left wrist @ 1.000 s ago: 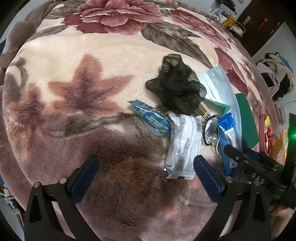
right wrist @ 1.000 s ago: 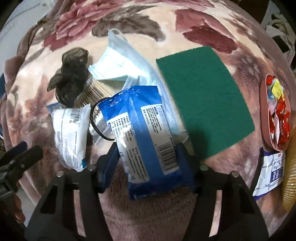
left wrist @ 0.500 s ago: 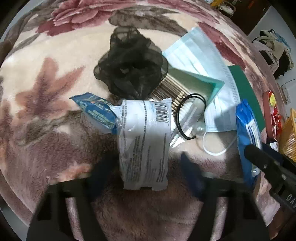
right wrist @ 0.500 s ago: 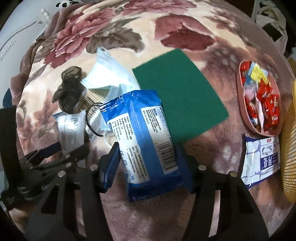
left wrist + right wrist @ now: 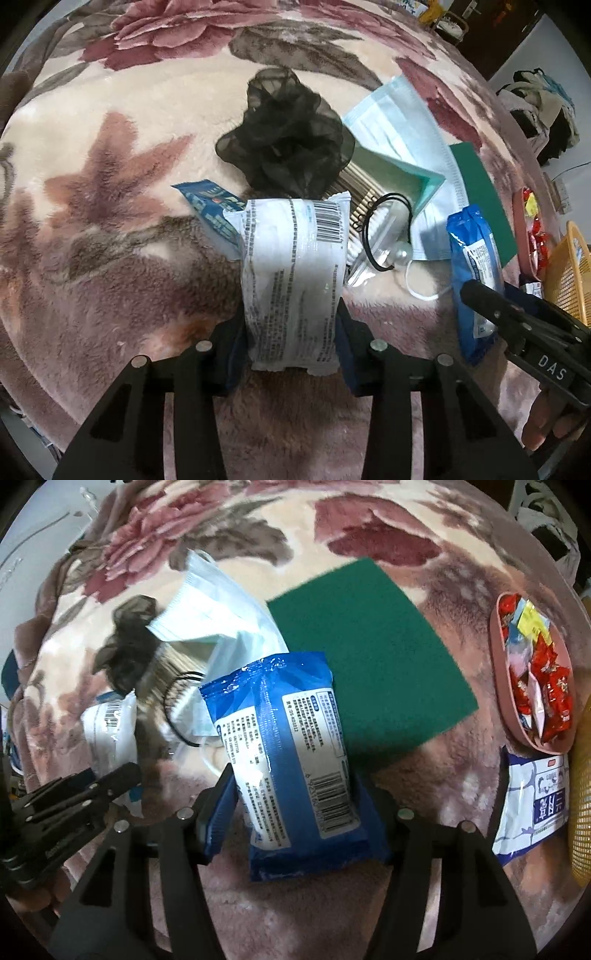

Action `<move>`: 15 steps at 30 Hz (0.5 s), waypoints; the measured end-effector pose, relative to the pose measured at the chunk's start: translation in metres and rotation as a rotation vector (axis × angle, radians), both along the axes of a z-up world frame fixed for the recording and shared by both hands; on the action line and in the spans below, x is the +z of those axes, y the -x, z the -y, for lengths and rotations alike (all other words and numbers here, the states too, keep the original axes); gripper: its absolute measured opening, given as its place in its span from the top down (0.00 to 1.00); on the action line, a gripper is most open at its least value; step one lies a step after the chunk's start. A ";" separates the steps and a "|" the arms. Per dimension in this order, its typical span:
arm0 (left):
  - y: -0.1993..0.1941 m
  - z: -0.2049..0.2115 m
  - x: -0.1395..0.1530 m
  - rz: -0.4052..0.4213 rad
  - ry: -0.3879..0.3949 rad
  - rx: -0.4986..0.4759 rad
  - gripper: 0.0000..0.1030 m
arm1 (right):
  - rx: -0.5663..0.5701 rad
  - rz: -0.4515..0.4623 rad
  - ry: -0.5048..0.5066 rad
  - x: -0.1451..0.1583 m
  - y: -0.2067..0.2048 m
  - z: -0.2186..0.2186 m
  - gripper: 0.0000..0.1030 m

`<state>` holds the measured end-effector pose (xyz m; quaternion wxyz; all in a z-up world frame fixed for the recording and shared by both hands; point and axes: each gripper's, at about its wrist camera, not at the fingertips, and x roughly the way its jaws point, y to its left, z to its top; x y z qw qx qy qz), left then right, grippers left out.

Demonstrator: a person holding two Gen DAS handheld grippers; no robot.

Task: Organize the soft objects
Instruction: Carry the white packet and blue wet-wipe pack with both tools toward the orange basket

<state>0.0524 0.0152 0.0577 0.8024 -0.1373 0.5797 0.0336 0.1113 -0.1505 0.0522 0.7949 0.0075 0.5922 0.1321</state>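
Note:
A white plastic-wrapped soft pack (image 5: pixel 291 280) with a barcode lies on the floral blanket, and its near end sits between the fingers of my left gripper (image 5: pixel 291 321). The jaws are closing and the pads touch both sides of the pack. My right gripper (image 5: pixel 295 786) is shut on a blue wipes pack (image 5: pixel 291 738), which tilts up over the blanket. Behind the white pack lie a black mesh scrunchie (image 5: pixel 288 144), a pale blue face mask (image 5: pixel 402 122), a bag of cotton swabs (image 5: pixel 369 221) and a black hair tie (image 5: pixel 388 229).
A green scouring pad (image 5: pixel 369 646) lies flat beyond the blue pack. A pink tray (image 5: pixel 496 686) of wrapped candies, a white-and-blue packet (image 5: pixel 532 805) and a yellow basket (image 5: pixel 569 273) stand at the right. A small blue sachet (image 5: pixel 210 210) pokes out from under the white pack.
My left gripper moved in over the white pack and its jaws went from wide open to closed against the pack's sides. The right gripper kept the blue pack and drifted slightly.

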 end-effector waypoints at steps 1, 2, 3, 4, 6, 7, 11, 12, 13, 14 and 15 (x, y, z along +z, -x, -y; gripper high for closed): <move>0.002 -0.001 0.004 0.006 -0.001 0.002 0.59 | 0.000 0.010 -0.004 0.004 0.002 0.000 0.41; 0.003 -0.001 0.007 0.012 -0.004 0.003 0.59 | -0.002 0.025 -0.008 0.009 0.006 0.001 0.41; 0.005 0.000 0.011 0.019 -0.007 0.004 0.59 | -0.004 0.035 -0.013 0.012 0.008 0.002 0.41; 0.008 0.001 0.015 0.025 -0.011 0.003 0.59 | -0.008 0.043 -0.018 0.016 0.011 0.003 0.41; 0.011 0.004 0.024 0.039 -0.016 -0.002 0.59 | -0.011 0.056 -0.025 0.024 0.016 0.003 0.41; 0.013 0.006 0.028 0.045 -0.018 -0.004 0.59 | -0.009 0.063 -0.027 0.027 0.019 0.003 0.41; 0.023 0.011 0.042 0.068 -0.023 -0.012 0.59 | -0.015 0.095 -0.019 0.040 0.029 0.007 0.41; 0.025 0.013 0.044 0.072 -0.025 -0.014 0.59 | -0.019 0.100 -0.018 0.043 0.031 0.008 0.41; 0.026 0.015 0.046 0.074 -0.025 -0.016 0.59 | -0.022 0.104 -0.019 0.045 0.033 0.009 0.41; 0.025 0.019 0.047 0.076 -0.026 -0.017 0.59 | -0.026 0.110 -0.019 0.048 0.036 0.011 0.41; 0.029 0.020 0.050 0.079 -0.026 -0.020 0.59 | -0.030 0.115 -0.018 0.049 0.038 0.012 0.41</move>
